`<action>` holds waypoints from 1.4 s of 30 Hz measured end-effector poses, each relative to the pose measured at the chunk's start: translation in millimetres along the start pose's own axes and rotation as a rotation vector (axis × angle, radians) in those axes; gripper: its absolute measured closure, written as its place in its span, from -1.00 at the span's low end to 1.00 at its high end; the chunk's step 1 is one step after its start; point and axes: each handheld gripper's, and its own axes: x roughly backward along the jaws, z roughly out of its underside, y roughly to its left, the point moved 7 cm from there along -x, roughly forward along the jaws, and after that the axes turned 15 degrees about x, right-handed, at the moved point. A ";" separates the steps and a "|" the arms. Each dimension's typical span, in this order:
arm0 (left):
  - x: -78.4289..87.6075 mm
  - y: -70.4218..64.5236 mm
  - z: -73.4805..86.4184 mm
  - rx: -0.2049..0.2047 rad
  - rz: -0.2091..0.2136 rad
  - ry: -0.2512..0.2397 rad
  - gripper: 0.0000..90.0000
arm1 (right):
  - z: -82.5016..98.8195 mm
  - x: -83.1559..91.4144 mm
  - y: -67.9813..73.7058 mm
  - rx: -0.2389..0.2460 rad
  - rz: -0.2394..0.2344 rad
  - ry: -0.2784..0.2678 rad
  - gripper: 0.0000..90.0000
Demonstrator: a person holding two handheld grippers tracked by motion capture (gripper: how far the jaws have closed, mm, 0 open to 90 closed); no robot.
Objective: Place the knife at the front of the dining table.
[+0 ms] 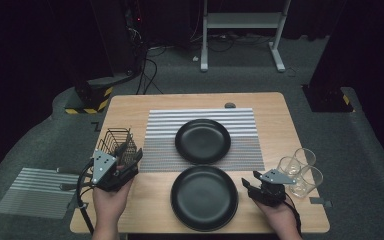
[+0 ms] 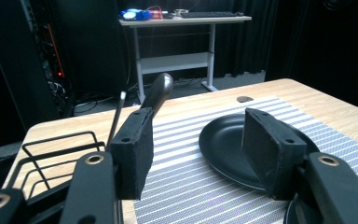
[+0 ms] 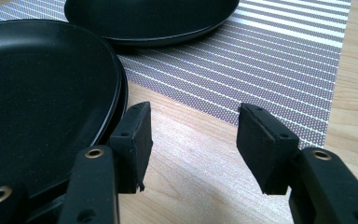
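Observation:
Two black plates lie on the wooden table (image 1: pixel 280 125). The far plate (image 1: pixel 202 141) rests on a striped placemat (image 1: pixel 165 130); the near plate (image 1: pixel 204 197) sits in front of it on bare wood. My left gripper (image 1: pixel 130 160) hovers open over a wire basket (image 1: pixel 115 140) at the left edge, with nothing between its jaws (image 2: pixel 198 135). A dark utensil handle (image 2: pixel 161 91) rises from the basket (image 2: pixel 51 149) behind one jaw. My right gripper (image 1: pixel 250 180) is open just right of the near plate (image 3: pixel 42 93), its jaws (image 3: pixel 193 126) over bare wood, one jaw beside the rim.
Three clear glasses (image 1: pixel 300 170) stand at the table's right edge, close behind my right hand. A small grey disc (image 1: pixel 229 105) lies at the back edge. A second striped mat (image 1: pixel 35 192) lies on the floor at left. A white desk frame (image 1: pixel 242 25) stands beyond.

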 end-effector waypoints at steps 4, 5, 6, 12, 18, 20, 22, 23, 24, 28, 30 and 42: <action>0.4 2.1 0.2 -0.002 -0.004 0.010 -0.03 | 0.5 -0.5 -0.8 -0.004 0.000 -0.002 0.00; 0.4 2.2 -0.1 -0.002 -0.004 0.009 -0.03 | 0.8 -0.5 -1.1 -0.001 0.000 0.001 0.00; 0.2 2.1 -0.5 -0.001 -0.004 0.007 -0.03 | 0.8 -0.6 -1.1 -0.002 0.000 0.001 0.00; -3.2 -2.0 -4.0 -0.015 -0.016 0.016 -0.02 | -0.5 -0.3 -1.7 0.007 -0.003 -0.004 0.00; -4.1 0.9 -14.6 -0.026 -0.060 0.003 -0.04 | -1.9 1.9 -2.5 0.001 -0.005 -0.014 0.01; -5.1 2.9 -18.8 -0.038 -0.069 0.007 -0.05 | -2.2 2.2 -1.9 0.001 -0.009 -0.018 0.01; -7.3 4.8 -21.3 -0.040 -0.076 0.017 -0.05 | -2.0 2.6 -2.4 0.009 -0.013 -0.016 0.01; -8.4 5.1 -21.9 -0.032 -0.075 0.022 -0.05 | -2.2 2.7 -3.3 0.007 -0.010 -0.019 0.01; -9.4 6.0 -23.2 -0.037 -0.074 0.030 -0.05 | -2.1 3.0 -3.5 0.000 -0.010 -0.018 0.01; -15.5 7.2 -26.6 -0.044 -0.073 0.041 -0.06 | -0.8 4.3 -7.0 -0.013 -0.009 -0.021 0.02; -18.9 8.7 -27.1 -0.055 -0.080 0.050 -0.06 | -0.2 5.1 -8.9 -0.018 -0.005 -0.022 0.02; -33.5 16.5 -27.6 -0.061 -0.100 0.084 -0.02 | 2.4 6.7 -15.1 -0.036 0.011 -0.022 0.02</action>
